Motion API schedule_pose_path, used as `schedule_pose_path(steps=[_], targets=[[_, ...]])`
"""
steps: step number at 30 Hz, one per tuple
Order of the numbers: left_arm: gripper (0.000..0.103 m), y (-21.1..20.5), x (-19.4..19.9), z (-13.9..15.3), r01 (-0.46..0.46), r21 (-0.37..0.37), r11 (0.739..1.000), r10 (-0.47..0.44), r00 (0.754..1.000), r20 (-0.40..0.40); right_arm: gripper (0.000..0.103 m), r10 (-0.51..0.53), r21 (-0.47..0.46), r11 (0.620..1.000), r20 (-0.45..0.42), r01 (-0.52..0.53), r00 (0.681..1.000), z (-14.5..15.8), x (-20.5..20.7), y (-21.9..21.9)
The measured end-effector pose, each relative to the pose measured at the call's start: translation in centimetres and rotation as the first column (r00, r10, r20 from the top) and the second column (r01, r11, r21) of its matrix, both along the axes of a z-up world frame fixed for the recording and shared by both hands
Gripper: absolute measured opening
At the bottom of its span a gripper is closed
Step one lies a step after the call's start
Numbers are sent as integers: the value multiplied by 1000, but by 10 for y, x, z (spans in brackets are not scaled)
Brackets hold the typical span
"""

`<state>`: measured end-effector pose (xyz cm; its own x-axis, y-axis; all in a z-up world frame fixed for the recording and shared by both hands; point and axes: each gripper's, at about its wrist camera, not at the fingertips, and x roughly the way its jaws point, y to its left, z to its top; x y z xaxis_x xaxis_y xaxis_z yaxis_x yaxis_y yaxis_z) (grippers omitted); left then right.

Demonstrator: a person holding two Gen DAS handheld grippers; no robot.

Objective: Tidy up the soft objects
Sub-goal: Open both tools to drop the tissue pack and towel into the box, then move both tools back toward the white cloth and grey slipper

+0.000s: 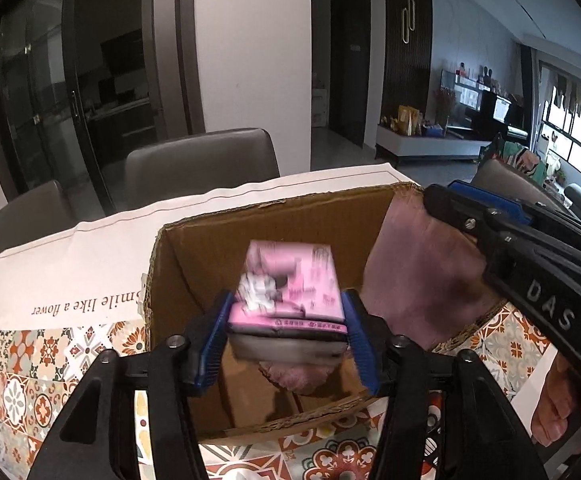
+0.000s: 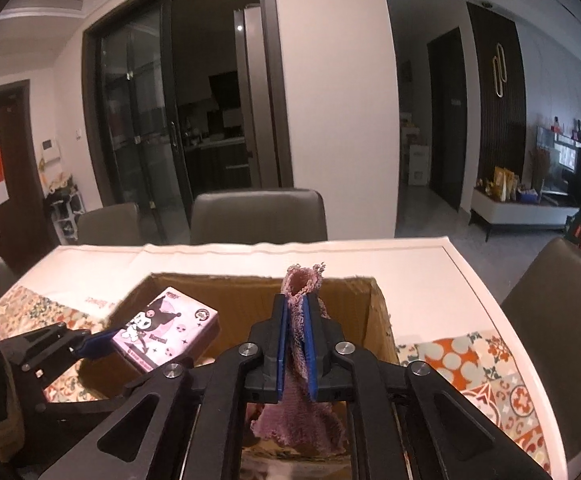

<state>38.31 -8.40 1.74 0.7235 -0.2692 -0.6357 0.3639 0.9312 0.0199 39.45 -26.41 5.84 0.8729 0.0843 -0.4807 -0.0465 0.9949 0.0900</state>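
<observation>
Now tissue pack (image 1: 290, 284) between left claw (image 1: 286, 344) pads, above box (image 1: 274, 216).

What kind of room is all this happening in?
Most likely a home dining area: padded dining chairs at a table with a patterned tablecloth, a glass-doored kitchen behind.

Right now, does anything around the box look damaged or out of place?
The cardboard box has ragged, torn top edges, its flaps apparently ripped off. Otherwise nothing stands out: the left gripper holds the pink tissue pack over it, and the right gripper pinches the pink cloth.
</observation>
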Motion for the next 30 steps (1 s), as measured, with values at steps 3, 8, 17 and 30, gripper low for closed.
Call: schedule_pose_path(steps=[3, 8, 17, 30], targets=[[69, 0, 0, 2, -8, 5, 1000, 8, 1000, 8, 38, -10, 1, 1000, 7, 10, 1000, 0, -2, -2], [69, 5, -6, 5, -20, -2, 1000, 21, 1000, 11, 40, -26, -1, 1000, 9, 26, 1000, 1, -10, -5], [73, 10, -37, 19, -25, -10, 1000, 25, 997, 68, 44, -44, -37, 998, 37, 46, 998, 11, -37, -6], [77, 16, -87, 40, -15, -22, 1000, 17, 990, 139, 55, -60, -21, 998, 91, 62, 994, 32, -87, -4]])
